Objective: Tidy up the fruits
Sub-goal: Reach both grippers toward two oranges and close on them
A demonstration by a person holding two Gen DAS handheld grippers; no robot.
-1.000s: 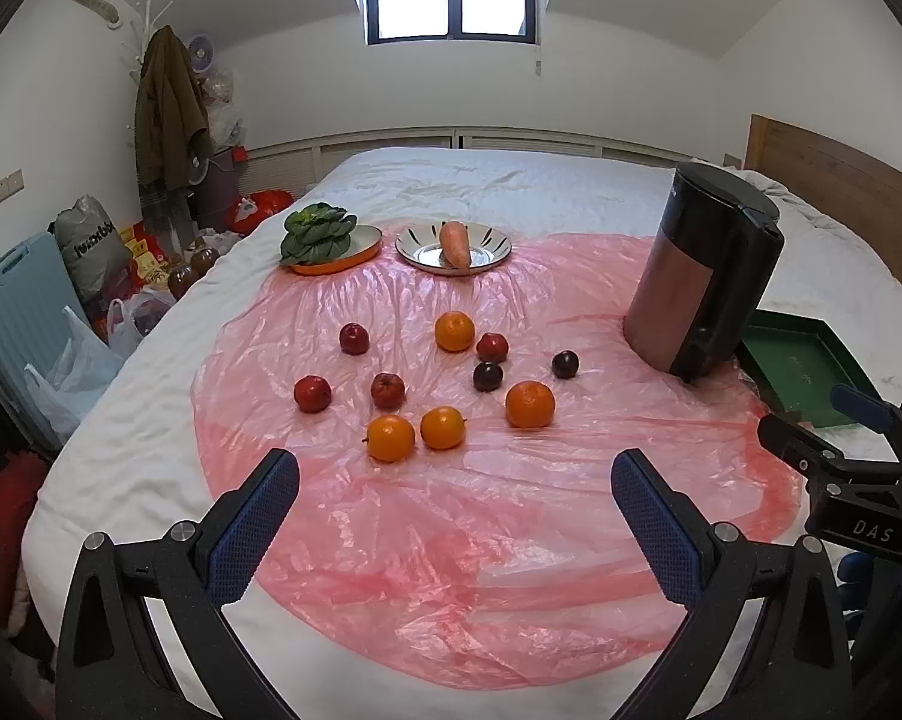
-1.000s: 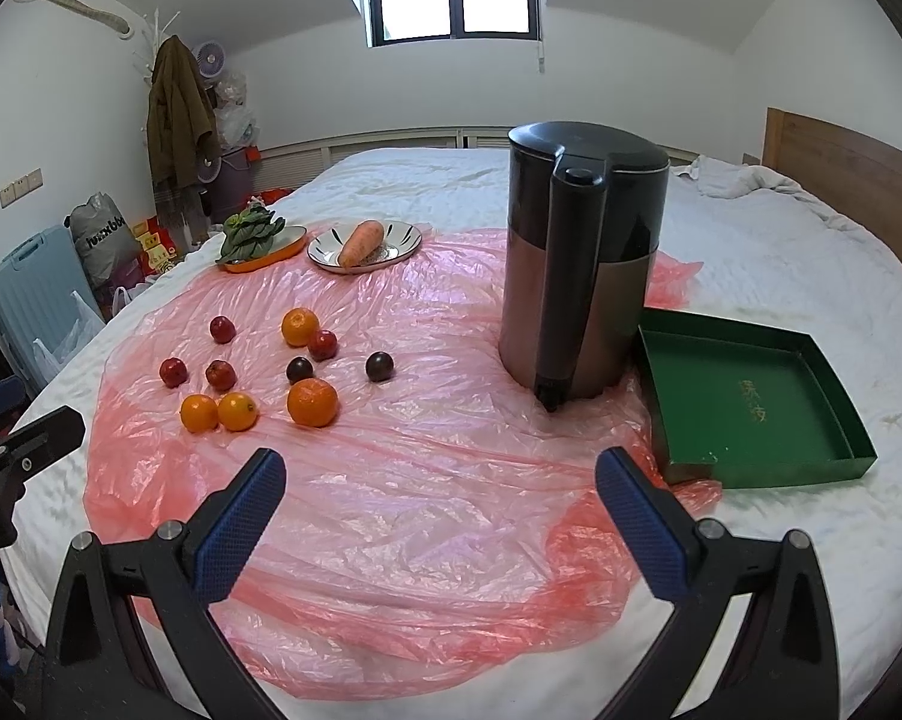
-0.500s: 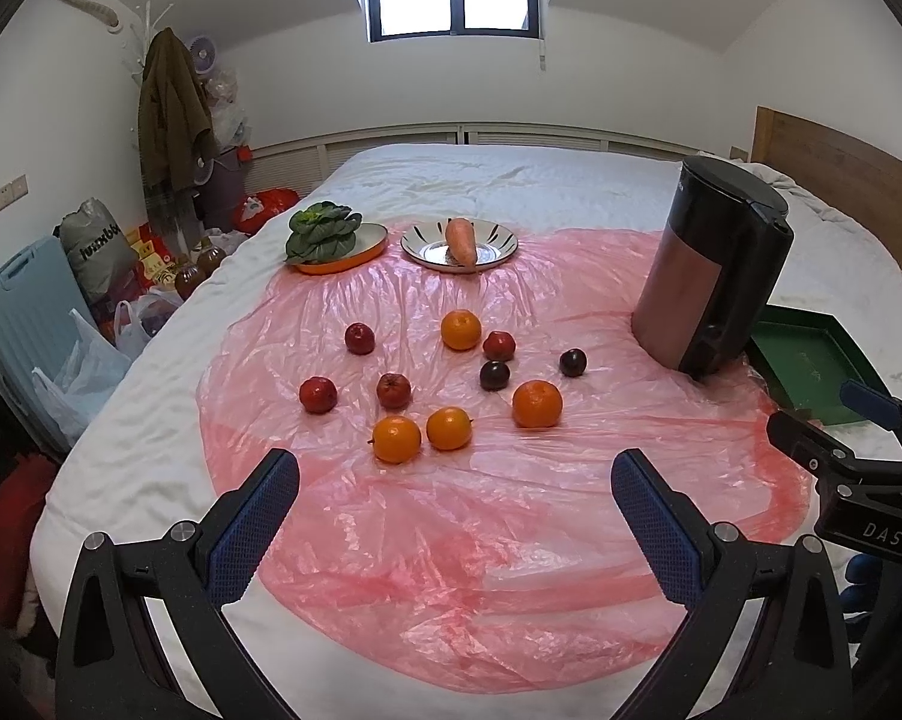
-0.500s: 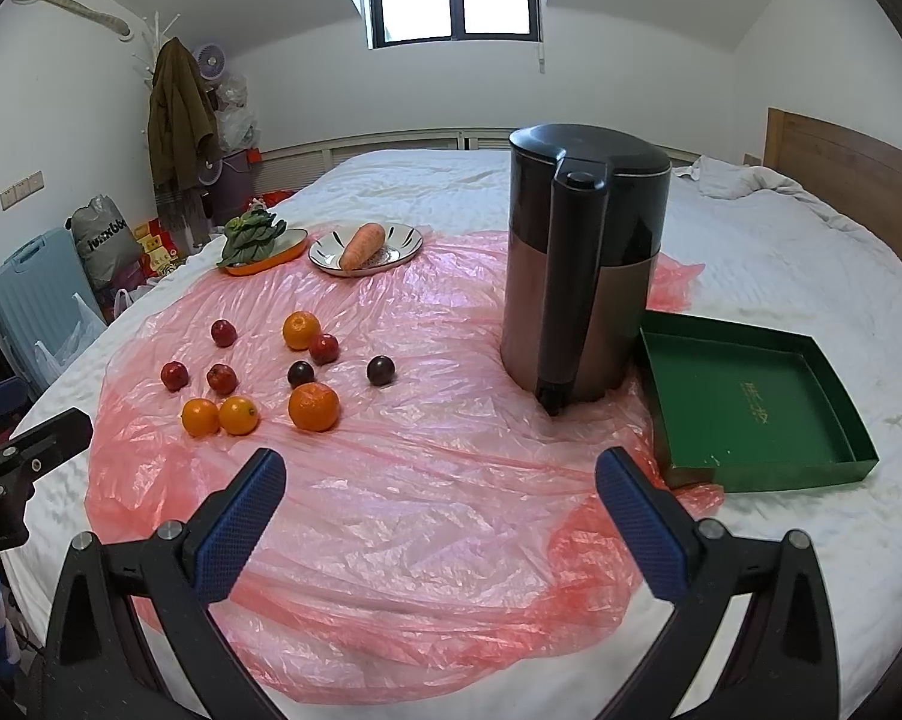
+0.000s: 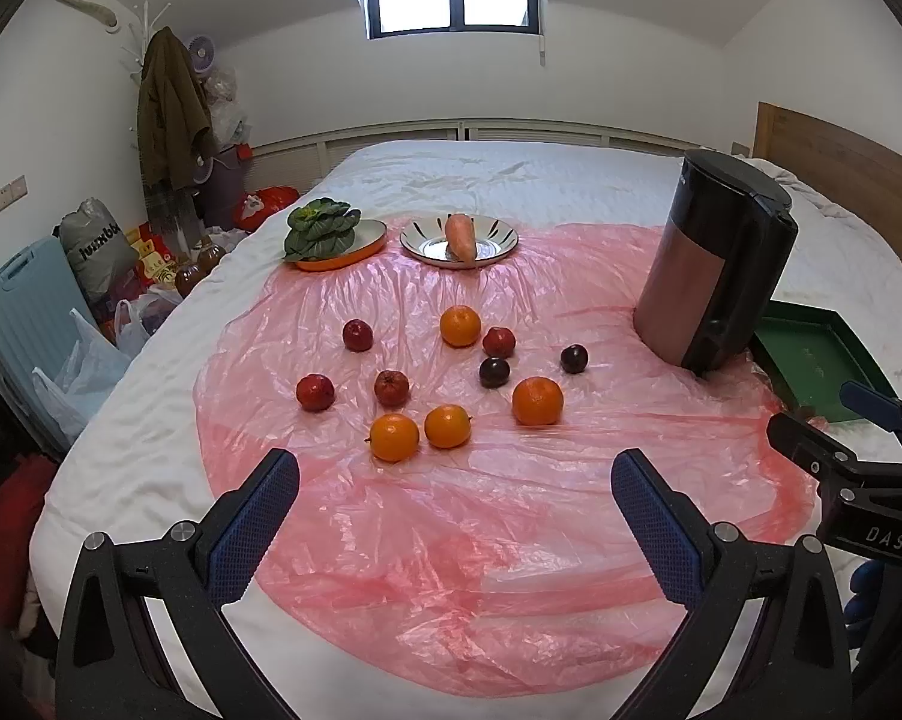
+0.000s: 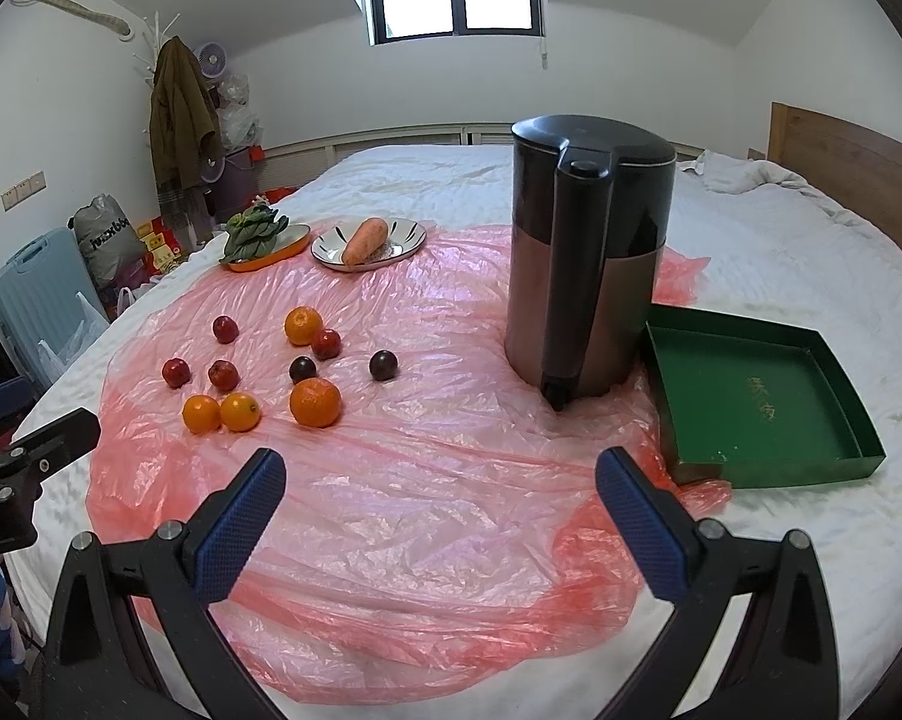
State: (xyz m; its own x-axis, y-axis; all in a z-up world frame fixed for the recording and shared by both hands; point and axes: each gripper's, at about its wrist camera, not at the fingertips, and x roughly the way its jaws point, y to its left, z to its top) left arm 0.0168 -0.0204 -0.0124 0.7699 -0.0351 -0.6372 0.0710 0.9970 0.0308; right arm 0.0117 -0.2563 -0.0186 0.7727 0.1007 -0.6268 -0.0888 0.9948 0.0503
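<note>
Several fruits lie on a pink plastic sheet [image 5: 451,540] spread over a bed: oranges such as the nearest orange [image 5: 395,437] and a bigger orange [image 6: 315,401], small red apples [image 5: 315,391] and dark plums [image 5: 574,358]. An empty green tray [image 6: 757,396] lies on the right beside a tall black and copper kettle [image 6: 583,276]. My left gripper [image 5: 451,483] is open and empty, above the sheet in front of the fruits. My right gripper [image 6: 438,483] is open and empty, to the right of the fruits and in front of the kettle.
An orange plate with green leaves [image 5: 324,234] and a white plate [image 5: 493,246] with a carrot [image 5: 460,237] stand at the back of the sheet. A blue suitcase [image 5: 18,312], bags and a coat rack stand left of the bed. A wooden headboard [image 6: 841,168] is at right.
Both grippers have shifted only slightly; the left view has drifted a little, with the fruits sitting marginally further right and lower. Both stay open and empty.
</note>
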